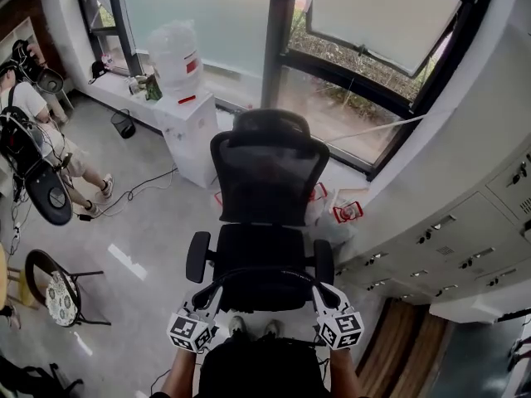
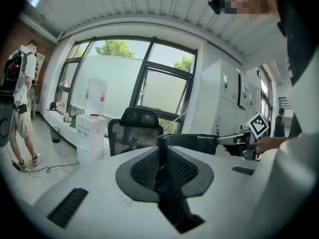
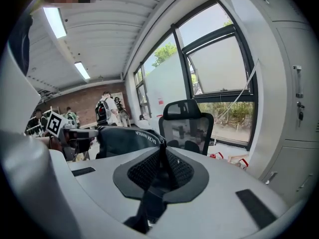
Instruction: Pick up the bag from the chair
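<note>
The black bag (image 1: 261, 370) hangs in front of me at the bottom of the head view, off the seat of the black office chair (image 1: 265, 222). Its strap (image 1: 265, 270) arcs between both grippers above the seat's front edge. My left gripper (image 1: 214, 288) is shut on the strap's left end and my right gripper (image 1: 319, 288) on its right end. In the left gripper view the left gripper (image 2: 162, 146) pinches black webbing, with the bag (image 2: 197, 142) and the right gripper (image 2: 239, 141) beyond. In the right gripper view the right gripper (image 3: 162, 153) likewise clamps webbing beside the bag (image 3: 124, 138).
A water dispenser (image 1: 187, 114) stands by the window behind the chair. A person (image 1: 33, 139) with a backpack is at the far left, near a stool (image 1: 58, 293). Grey lockers (image 1: 448, 239) line the right side. Small red-and-white bags (image 1: 344, 212) lie on the floor.
</note>
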`<state>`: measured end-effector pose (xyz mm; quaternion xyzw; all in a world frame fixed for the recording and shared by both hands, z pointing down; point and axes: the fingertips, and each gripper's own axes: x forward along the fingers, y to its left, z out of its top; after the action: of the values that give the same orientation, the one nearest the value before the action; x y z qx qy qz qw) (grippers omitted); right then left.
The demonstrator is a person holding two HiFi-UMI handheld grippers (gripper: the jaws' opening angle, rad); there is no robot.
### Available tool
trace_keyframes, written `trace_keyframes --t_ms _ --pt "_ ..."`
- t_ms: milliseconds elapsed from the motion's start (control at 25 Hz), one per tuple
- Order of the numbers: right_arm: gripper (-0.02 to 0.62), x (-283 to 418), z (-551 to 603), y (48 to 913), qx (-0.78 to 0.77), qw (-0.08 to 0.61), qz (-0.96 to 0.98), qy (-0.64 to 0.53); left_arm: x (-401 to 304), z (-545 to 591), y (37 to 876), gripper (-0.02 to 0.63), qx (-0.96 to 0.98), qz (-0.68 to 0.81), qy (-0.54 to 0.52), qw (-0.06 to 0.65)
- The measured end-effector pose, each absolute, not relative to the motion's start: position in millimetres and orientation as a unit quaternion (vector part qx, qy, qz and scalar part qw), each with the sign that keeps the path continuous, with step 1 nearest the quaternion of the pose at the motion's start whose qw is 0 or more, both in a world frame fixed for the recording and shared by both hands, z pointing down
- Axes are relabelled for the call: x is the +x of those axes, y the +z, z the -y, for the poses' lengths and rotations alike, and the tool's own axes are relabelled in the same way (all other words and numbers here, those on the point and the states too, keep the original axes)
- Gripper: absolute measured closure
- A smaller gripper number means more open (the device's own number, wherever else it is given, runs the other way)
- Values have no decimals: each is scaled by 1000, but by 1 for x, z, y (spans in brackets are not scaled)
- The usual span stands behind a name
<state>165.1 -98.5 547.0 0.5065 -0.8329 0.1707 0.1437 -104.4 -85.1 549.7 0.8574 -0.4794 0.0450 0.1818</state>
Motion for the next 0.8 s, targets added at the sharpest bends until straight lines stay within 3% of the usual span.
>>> trace_keyframes --t_ms 800 --pt "568 163 84 553 520 145 823 176 -104 74 558 557 864 465 37 191"
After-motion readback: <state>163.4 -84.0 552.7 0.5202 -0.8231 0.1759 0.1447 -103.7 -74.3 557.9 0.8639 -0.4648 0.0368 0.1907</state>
